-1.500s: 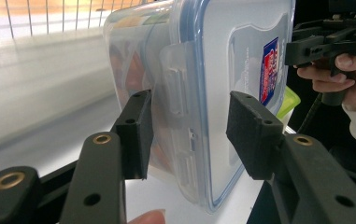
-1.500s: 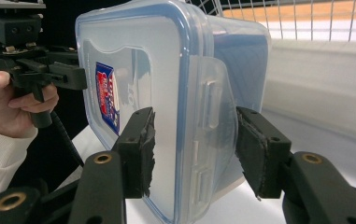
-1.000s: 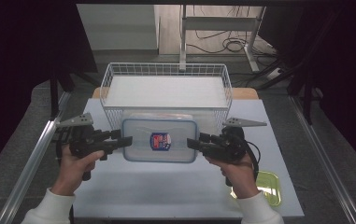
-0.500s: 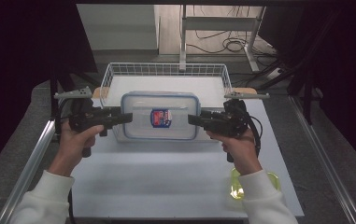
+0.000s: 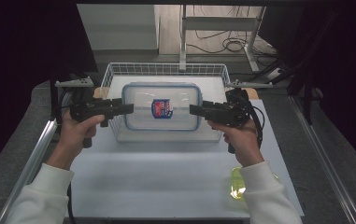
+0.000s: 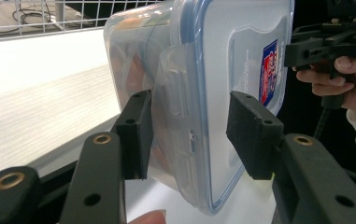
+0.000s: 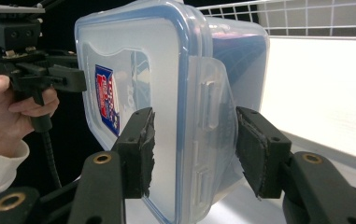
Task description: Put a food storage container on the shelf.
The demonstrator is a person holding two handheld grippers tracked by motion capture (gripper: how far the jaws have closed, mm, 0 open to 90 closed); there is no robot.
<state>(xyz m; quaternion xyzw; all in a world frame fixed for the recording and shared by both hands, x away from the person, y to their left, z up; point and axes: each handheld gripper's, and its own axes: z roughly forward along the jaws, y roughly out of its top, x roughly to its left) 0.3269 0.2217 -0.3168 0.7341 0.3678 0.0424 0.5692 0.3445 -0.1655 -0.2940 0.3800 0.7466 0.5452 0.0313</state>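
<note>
A clear plastic food container [image 5: 161, 95] with a blue-rimmed lid and a red and blue sticker hangs in the air over the white wire basket [image 5: 166, 69]. My left gripper [image 5: 130, 108] is shut on its left end and my right gripper [image 5: 192, 110] on its right end. In the left gripper view the pads [image 6: 136, 133] clamp the container [image 6: 199, 70] across body and lid at the latch, with the right gripper [image 6: 325, 42] beyond. The right gripper view has its pads [image 7: 138, 149] pressed the same way on the container [image 7: 166, 70], the left gripper [image 7: 40, 74] behind.
The basket stands at the far end of the white table [image 5: 166, 177]; its inside looks bare. A yellow-green object [image 5: 240, 184] lies near the table's front right, partly under the right sleeve. Metal rails run along both table sides. Cables lie on the floor behind.
Both hands have carried the container up and away from the person, from the table in front of the basket to a spot above the basket. The grips look unchanged.
</note>
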